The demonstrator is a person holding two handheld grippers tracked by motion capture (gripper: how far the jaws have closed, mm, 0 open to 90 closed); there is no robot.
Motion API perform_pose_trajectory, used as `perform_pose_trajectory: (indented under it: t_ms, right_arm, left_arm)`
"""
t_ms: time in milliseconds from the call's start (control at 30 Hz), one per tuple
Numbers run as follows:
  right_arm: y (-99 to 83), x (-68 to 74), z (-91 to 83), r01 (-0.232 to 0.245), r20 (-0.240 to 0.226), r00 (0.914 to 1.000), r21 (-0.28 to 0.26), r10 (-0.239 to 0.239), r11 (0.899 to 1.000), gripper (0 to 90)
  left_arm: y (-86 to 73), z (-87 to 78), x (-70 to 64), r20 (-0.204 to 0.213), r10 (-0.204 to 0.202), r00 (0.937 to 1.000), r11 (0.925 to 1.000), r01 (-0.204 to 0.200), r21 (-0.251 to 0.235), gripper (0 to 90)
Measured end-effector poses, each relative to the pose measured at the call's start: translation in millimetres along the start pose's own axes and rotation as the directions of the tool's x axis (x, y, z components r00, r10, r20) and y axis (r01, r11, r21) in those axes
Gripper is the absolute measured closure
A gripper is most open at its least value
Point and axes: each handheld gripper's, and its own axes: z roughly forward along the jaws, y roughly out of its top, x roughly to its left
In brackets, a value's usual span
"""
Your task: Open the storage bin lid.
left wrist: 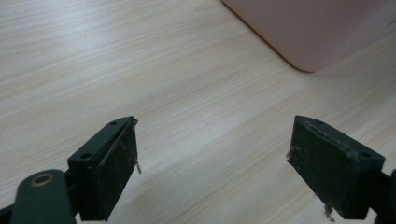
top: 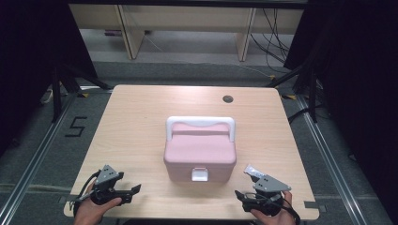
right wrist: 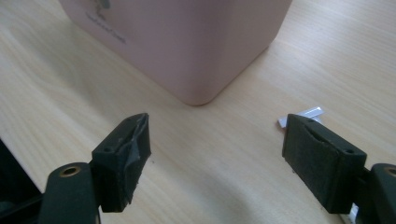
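Pink box [top: 200,152] with white handle [top: 201,122] and white latch [top: 200,175], lid closed, mid-table [top: 136,122], left gripper [top: 129,193] and right gripper [top: 241,196] flanking near the front edge, jaws apart, empty, grey floor [top: 42,154] around.

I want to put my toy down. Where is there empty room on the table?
Bare wood lies left and right of the pink box, and behind it up to the small round hole. The table's near edge is crowded: left tool, right tool.
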Motion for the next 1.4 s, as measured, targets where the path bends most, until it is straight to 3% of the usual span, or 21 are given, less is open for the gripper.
perform_pose_trajectory:
  t_ms: [33, 67, 133, 167, 267, 333, 367, 433, 500, 600, 833, 900, 967, 1000, 1033, 1100, 1133, 1233, 1267, 1333, 1400]
  right_arm:
    - [-0.3, 1.1, -0.1, 0.009, -0.001, 1.0, -0.001, -0.009, 1.0, 24.5]
    - [-1.0, 4.1, -0.8, -0.007, 0.0, 1.0, 0.01, 0.007, 1.0, 24.5]
    - [-1.6, 3.5, -0.3, 0.01, -0.007, 0.9999, 0.009, -0.009, 1.0, 24.6]
    - [-2.6, 3.7, 0.0, 0.013, -0.006, 0.9999, 0.004, -0.013, 1.0, 24.6]
    - [-4.8, 4.8, -0.1, 0.0, -0.02, 0.9998, 0.012, 0.0, 1.0, 24.6]
    - [-5.6, 5.3, -1.3, -0.004, -0.015, 0.9999, 0.019, 0.004, 1.0, 24.7]
    - [-5.8, 4.8, -1.0, 0.006, -0.015, 0.9999, 0.014, -0.006, 1.0, 24.7]
    - [-5.8, 6.3, -2.2, -0.019, -0.014, 0.9997, 0.012, 0.019, 1.0, 24.9]
    - [-5.3, 4.6, -2.3, 0.0, -0.017, 0.9998, 0.007, 0.0, 1.0, 24.9]
    - [-5.9, 4.4, -2.9, -0.003, -0.014, 0.9999, 0.009, 0.003, 1.0, 24.9]
    - [-7.3, 3.5, -3.4, -0.004, -0.02, 0.9998, 0.009, 0.005, 1.0, 25.0]
    - [-7.4, 2.9, -3.4, 0.003, -0.018, 0.9998, 0.013, -0.003, 1.0, 25.0]
    - [-7.3, 3.3, -3.9, 0.008, -0.017, 0.9998, 0.014, -0.008, 1.0, 25.0]
    - [-7.2, 3.4, -3.9, 0.008, -0.02, 0.9998, 0.013, -0.008, 1.0, 25.0]
    - [-7.2, 3.5, -3.7, 0.01, -0.02, 0.9997, 0.014, -0.009, 1.0, 25.0]
    - [-7.1, 3.7, -3.5, 0.014, -0.025, 0.9996, 0.018, -0.013, 1.0, 25.0]
    - [-7.2, 4.0, -3.3, 0.014, -0.024, 0.9996, 0.018, -0.014, 1.0, 25.0]
    - [-7.4, 3.7, -3.2, 0.013, -0.026, 0.9996, 0.019, -0.012, 1.0, 25.1]
    - [-7.4, 3.5, -3.2, 0.012, -0.027, 0.9996, 0.019, -0.012, 1.0, 25.1]
    - [-7.8, 3.0, -2.7, 0.009, -0.036, 0.9993, 0.022, -0.008, 1.0, 25.1]
    - [-8.2, 2.8, -2.9, 0.01, -0.026, 0.9996, 0.026, -0.009, 1.0, 25.1]
  left_arm:
    - [2.1, 1.2, -2.2, 0.016, -0.026, 0.9995, 0.9993, 0.027, -0.026, 14.7]
    - [2.9, 0.6, -1.7, 0.016, -0.016, 0.9997, 0.9997, 0.017, -0.016, 14.6]
    - [5.1, 2.3, -2.1, 0.025, -0.005, 0.9997, 0.9998, 0.006, -0.018, 14.6]
    - [6.9, 3.9, -3.9, 0.038, -0.022, 0.999, 0.9995, 0.023, -0.023, 14.6]
    - [15.2, 4.7, -6.2, 0.061, -0.015, 0.9981, 0.999, 0.017, -0.042, 14.6]
    - [22.9, 1.3, -5.8, 0.066, 0.01, 0.9978, 0.9994, -0.008, -0.033, 14.6]
    - [26.8, 1.7, -7.5, 0.079, -0.006, 0.9969, 0.998, 0.011, -0.062, 14.6]
    - [36.5, -2.7, -6.9, 0.084, 0.026, 0.9961, 0.9981, -0.021, -0.058, 14.6]
    - [49.2, -3.0, -8.5, 0.115, 0.027, 0.993, 0.9961, -0.017, -0.086, 15.3]
    - [67.1, -2.9, -9.4, 0.129, 0.073, 0.989, 0.9947, -0.063, -0.082, 15.2]
    - [108.0, -1.1, -10.5, 0.183, 0.152, 0.9713, 0.9878, -0.142, -0.064, 15.7]
    - [117.6, -2.5, -10.2, 0.183, 0.208, 0.9609, 0.9782, -0.205, -0.034, 19.1]
    - [127.0, -4.2, -9.9, 0.193, 0.235, 0.9526, 0.9711, -0.238, -0.005, 20.0]
    - [131.1, -4.7, -10.4, 0.2, 0.238, 0.9504, 0.9701, -0.243, -0.003, 20.7]
    - [135.3, -3.8, -12.5, 0.207, 0.223, 0.9526, 0.9743, -0.225, -0.013, 21.4]
    - [142.1, -4.3, -11.5, 0.219, 0.253, 0.9425, 0.9649, -0.262, 0.014, 21.8]
    - [144.8, -3.1, -12.5, 0.223, 0.25, 0.9422, 0.9656, -0.26, 0.013, 21.6]
    - [153.5, -0.8, -12.1, 0.24, 0.271, 0.9321, 0.9561, -0.29, 0.044, 20.3]
    - [155.6, 0.6, -13.0, 0.251, 0.256, 0.9336, 0.9606, -0.275, 0.042, 19.9]
    - [162.5, 1.4, -11.9, 0.254, 0.283, 0.9247, 0.9477, -0.311, 0.074, 18.0]
    - [167.6, 3.2, -12.0, 0.253, 0.296, 0.921, 0.9402, -0.328, 0.092, 17.3]
